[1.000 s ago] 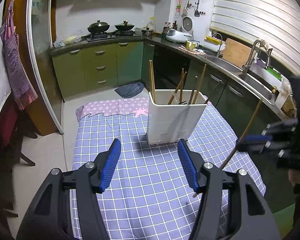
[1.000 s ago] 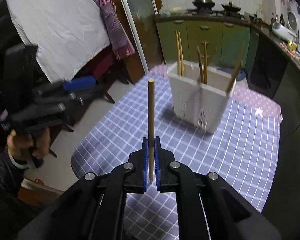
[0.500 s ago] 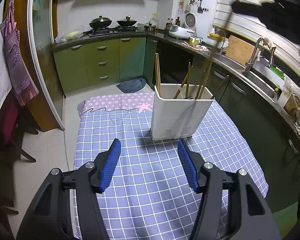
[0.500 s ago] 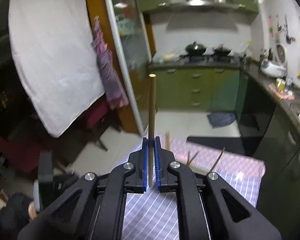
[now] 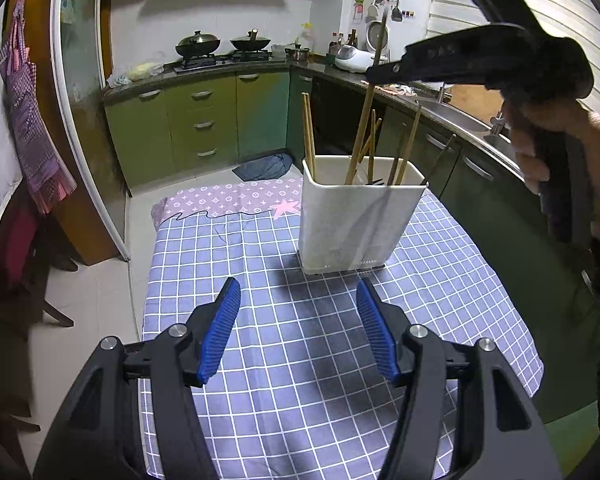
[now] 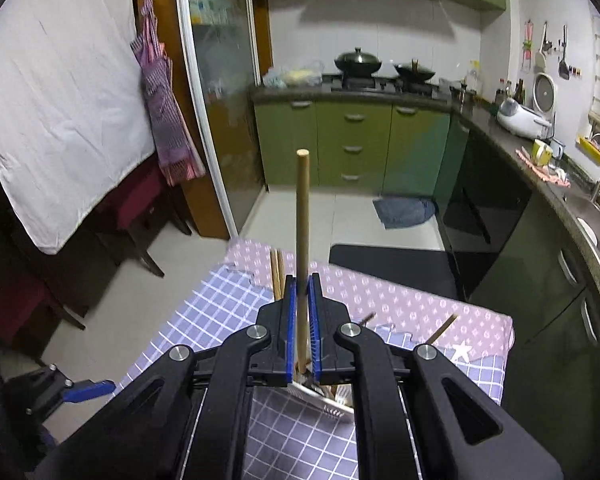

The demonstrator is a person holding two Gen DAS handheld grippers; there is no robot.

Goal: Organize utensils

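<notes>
The bench (image 5: 308, 360), covered by a blue checked cloth, is carrying a white utensil holder (image 5: 356, 224) toward its far side, right of centre. Several wooden chopsticks (image 5: 309, 128) are standing inside the holder, leaning at differing angles. The left gripper (image 5: 298, 330) is hovering over the near part of the bench, its blue pads standing apart with nothing between them. The right gripper (image 6: 302, 320) is hanging above the holder, clenched on a single wooden chopstick (image 6: 302, 216). In the left wrist view this chopstick is slanting down from the gripper with its lower end inside the holder; in the right wrist view its round upper end is pointing toward the far cabinets.
</notes>
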